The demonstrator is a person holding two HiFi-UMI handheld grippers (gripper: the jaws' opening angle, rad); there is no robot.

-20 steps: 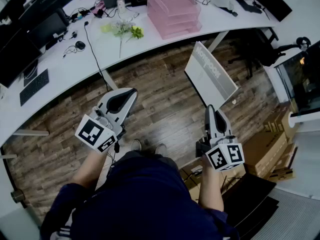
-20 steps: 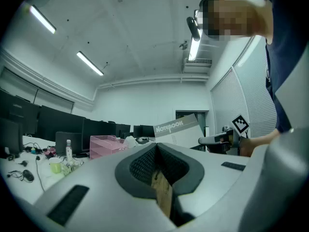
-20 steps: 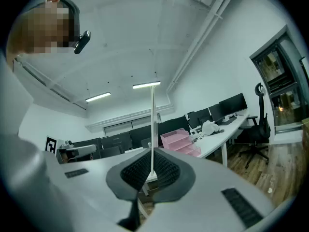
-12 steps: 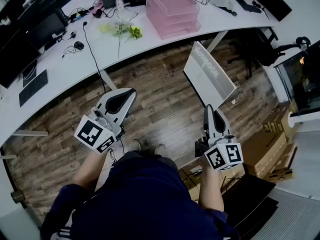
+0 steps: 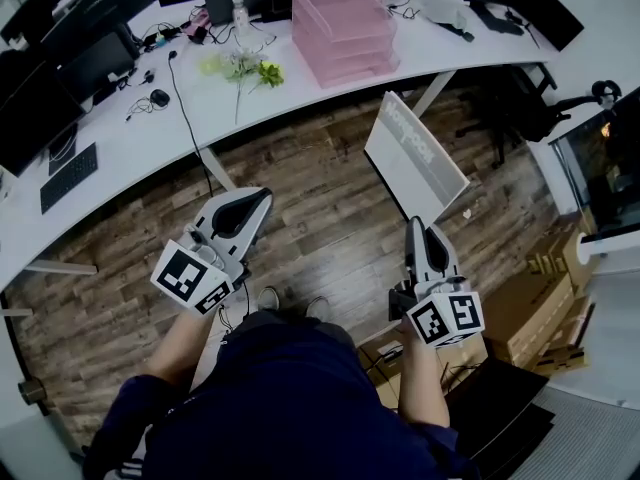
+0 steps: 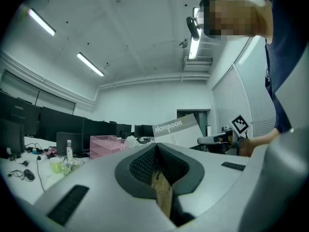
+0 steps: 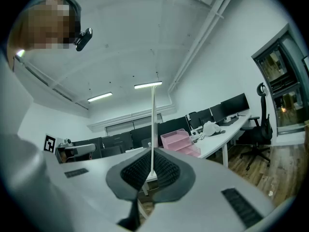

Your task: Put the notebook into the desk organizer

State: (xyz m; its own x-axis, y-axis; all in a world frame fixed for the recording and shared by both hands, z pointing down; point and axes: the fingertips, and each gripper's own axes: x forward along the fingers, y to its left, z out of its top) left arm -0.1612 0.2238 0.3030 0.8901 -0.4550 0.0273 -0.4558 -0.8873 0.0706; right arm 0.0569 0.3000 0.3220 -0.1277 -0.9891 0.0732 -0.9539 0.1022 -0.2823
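In the head view a white notebook (image 5: 415, 156) stands upright over the wooden floor, its lower edge clamped in my right gripper (image 5: 413, 222), which is shut on it. From the right gripper view the notebook (image 7: 153, 124) is edge-on, a thin white line rising out of the closed pads of the right gripper (image 7: 152, 151). The pink desk organizer (image 5: 342, 28), a stack of trays, sits on the white desk (image 5: 150, 128) well beyond the notebook. My left gripper (image 5: 260, 197) hangs shut and empty over the floor at the left. In the left gripper view the left gripper (image 6: 157, 146) points toward the notebook (image 6: 177, 131) and organizer (image 6: 106, 145).
On the desk lie green flowers (image 5: 245, 65), a bottle (image 5: 240, 8), cables, a keyboard (image 5: 68, 176) and monitors. Cardboard boxes (image 5: 530, 308) stand on the floor at the right, with an office chair (image 5: 520, 103) beyond them. The person's feet (image 5: 290, 300) are below me.
Both grippers and the notebook have shifted only slightly in the head view. The right gripper's hold on the notebook is the same.
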